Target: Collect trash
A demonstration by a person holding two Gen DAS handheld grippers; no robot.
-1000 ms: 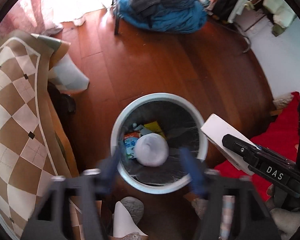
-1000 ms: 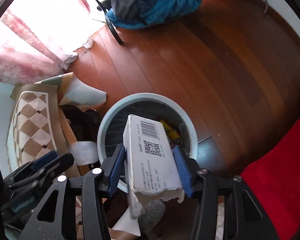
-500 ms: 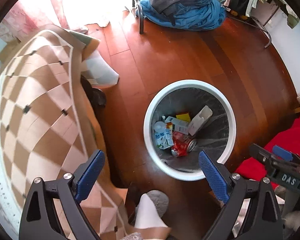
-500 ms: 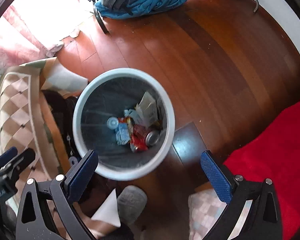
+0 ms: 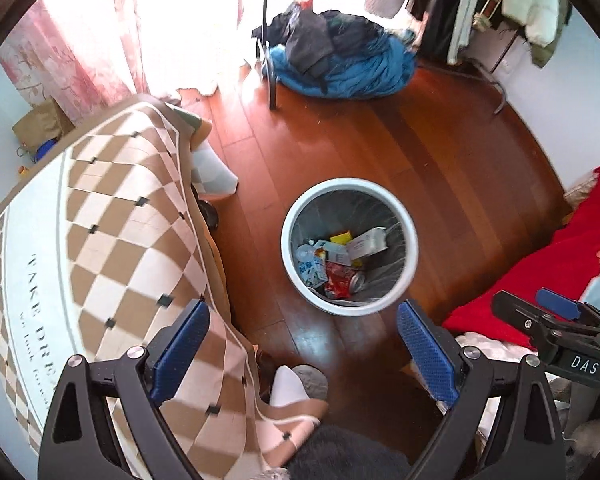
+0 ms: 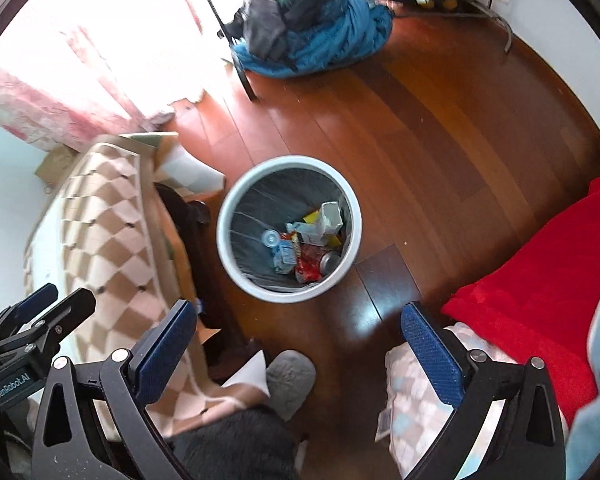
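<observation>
The wooden floor (image 5: 420, 168) takes most of the room, and the checked tablecloth (image 5: 112, 240) hangs over the table on one side, its edge falling almost to the floor near the person's grey slipper (image 6: 290, 378). A red blanket (image 6: 540, 280) lies on the other side. Between them stands the white trash bin (image 5: 410, 248), upright, and the trash is already inside it: a white carton (image 5: 366, 242), a red wrapper (image 5: 338, 276), a blue pack (image 5: 310, 270) and a can (image 5: 356, 280).

Both tools are high above the bin. The left gripper (image 5: 304, 348) has its jaws wide apart and holds nothing; the right gripper (image 6: 296, 346) is the same.

I think the risks are small ones. The bin is light, so a foot could knock it over when the person steps away. The hanging cloth could catch on a gripper finger and drag.
</observation>
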